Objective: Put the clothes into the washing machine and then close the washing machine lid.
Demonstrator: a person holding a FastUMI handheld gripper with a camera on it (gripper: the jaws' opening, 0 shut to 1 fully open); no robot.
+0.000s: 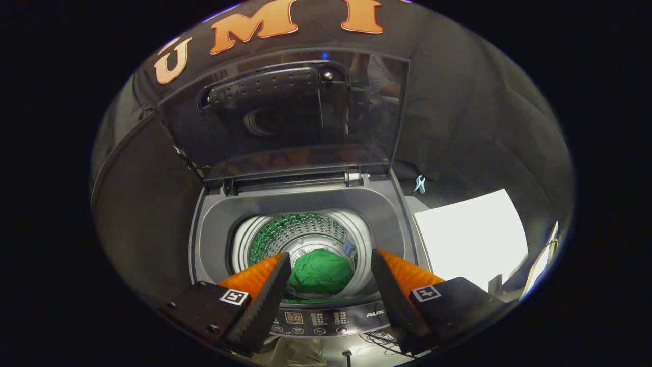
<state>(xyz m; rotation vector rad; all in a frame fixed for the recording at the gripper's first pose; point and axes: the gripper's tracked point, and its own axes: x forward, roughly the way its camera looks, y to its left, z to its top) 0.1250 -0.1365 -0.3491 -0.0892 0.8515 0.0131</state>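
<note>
Ribbed gripper fingers are held apart above the perforated drum; crumpled green cloth lies inside; lid is raised.

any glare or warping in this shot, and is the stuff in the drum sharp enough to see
Gripper view: fisheye bends the washing machine edges; the raised lid carries dim reflections; a white surface beside the machine is blown out. The green clothes in the drum are sharp, seen between the open claw fingers.
</note>
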